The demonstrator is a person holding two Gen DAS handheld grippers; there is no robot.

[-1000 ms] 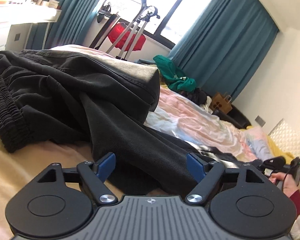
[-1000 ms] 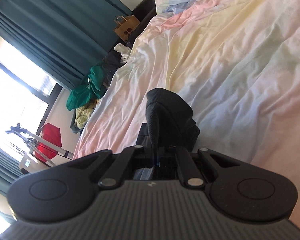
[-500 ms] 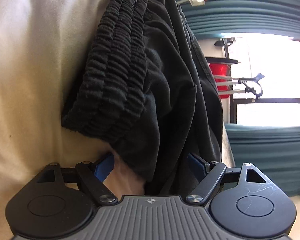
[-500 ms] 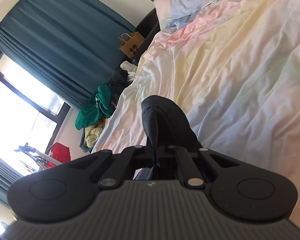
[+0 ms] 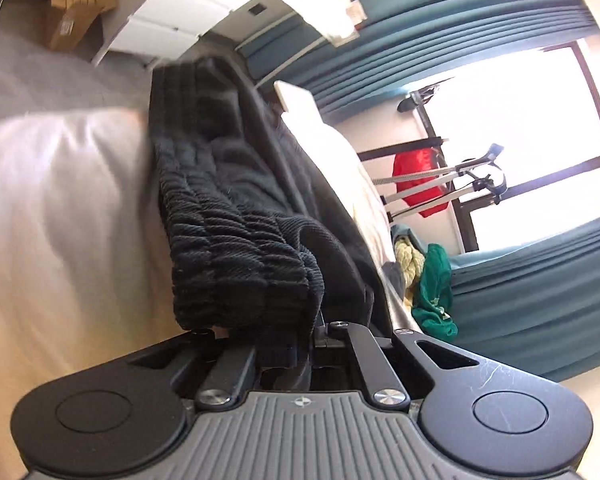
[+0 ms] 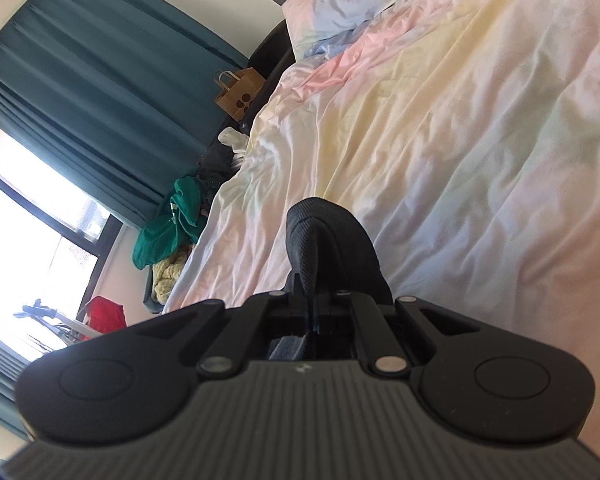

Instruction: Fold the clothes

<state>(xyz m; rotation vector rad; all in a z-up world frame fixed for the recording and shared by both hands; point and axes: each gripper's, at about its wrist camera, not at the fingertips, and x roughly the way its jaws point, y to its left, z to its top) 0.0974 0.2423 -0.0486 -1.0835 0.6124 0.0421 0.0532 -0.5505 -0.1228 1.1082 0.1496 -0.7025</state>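
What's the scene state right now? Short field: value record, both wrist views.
setting: bedroom, pastel bedsheet, teal curtains
garment: black trousers, gathered elastic waistband toward the left camera
left hand-held gripper: shut on the waistband end of the black trousers
right hand-held gripper: shut on a fold of black fabric; same garment cannot be confirmed
clutter: green cloth heaped by the window, brown paper bag beside the bed
fold status: garment bunched, not yet flat
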